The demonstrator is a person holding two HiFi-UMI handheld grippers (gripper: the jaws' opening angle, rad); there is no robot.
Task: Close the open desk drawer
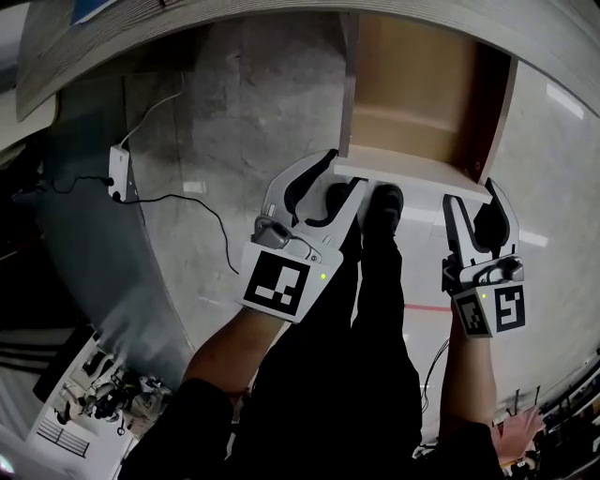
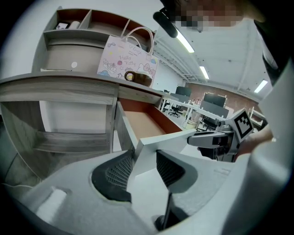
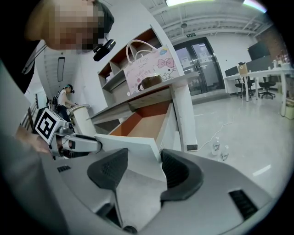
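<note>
We are holding the left gripper (image 1: 342,178) and right gripper (image 1: 472,195) with jaws apart, each straddling a front corner of the drawer (image 1: 412,172), which is standing pulled out from the desk (image 1: 234,23); a bag (image 2: 127,59) is showing "Hello Kitty".

The left forearm (image 1: 225,349) and right forearm (image 1: 466,375) reached forward and down, side by side. The left gripper (image 1: 343,174) and right gripper (image 1: 472,194) pointed ahead at a downward slant, well apart from each other, each with its jaws spread wide, marker cube facing up.
</note>
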